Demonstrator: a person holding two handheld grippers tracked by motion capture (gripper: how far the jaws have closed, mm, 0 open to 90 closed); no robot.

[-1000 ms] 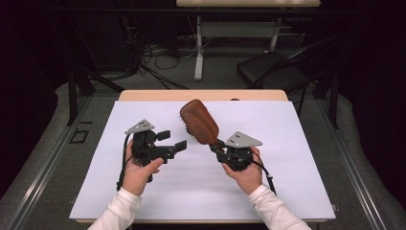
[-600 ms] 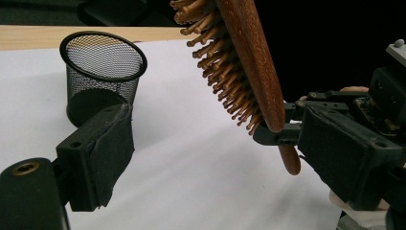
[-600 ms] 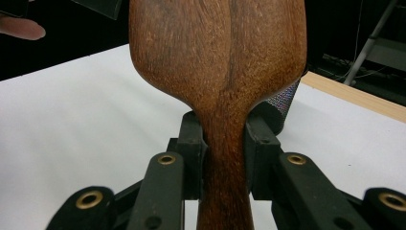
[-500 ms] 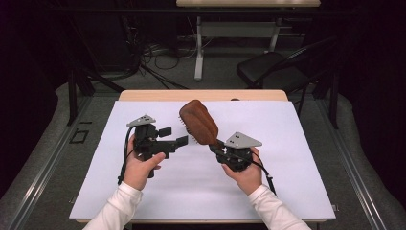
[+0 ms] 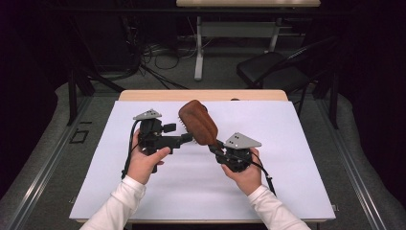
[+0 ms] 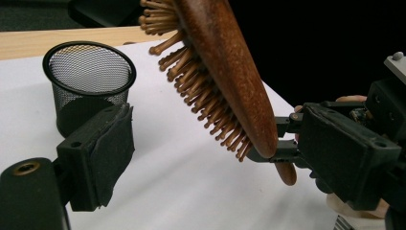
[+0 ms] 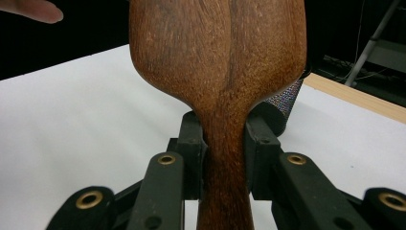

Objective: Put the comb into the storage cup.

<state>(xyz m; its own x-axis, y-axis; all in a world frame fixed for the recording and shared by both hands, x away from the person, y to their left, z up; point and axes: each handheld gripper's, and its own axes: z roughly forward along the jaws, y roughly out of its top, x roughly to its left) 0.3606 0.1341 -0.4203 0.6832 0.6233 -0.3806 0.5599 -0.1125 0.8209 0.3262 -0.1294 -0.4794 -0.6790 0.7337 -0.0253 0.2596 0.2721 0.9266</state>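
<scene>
Two tools work here: the right tool [image 5: 218, 147] pinches the wooden hairbrush [image 5: 198, 122] by its narrow handle, holding it tilted up off the white tabletop [image 5: 287, 182] with bristles [image 6: 201, 91] turned toward the left tool [image 5: 187, 138], probably so that side is easy to reach. That left tool hovers just beside the bristles, jaws spread and gripping nothing. Behind stands a black mesh cup [image 6: 88, 79], likely the brush's destination.

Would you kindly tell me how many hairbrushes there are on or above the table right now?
1. The wooden hairbrush is held up above the white table, its handle clamped in the right gripper, bristles facing the left gripper. Another could be hidden behind it.
</scene>
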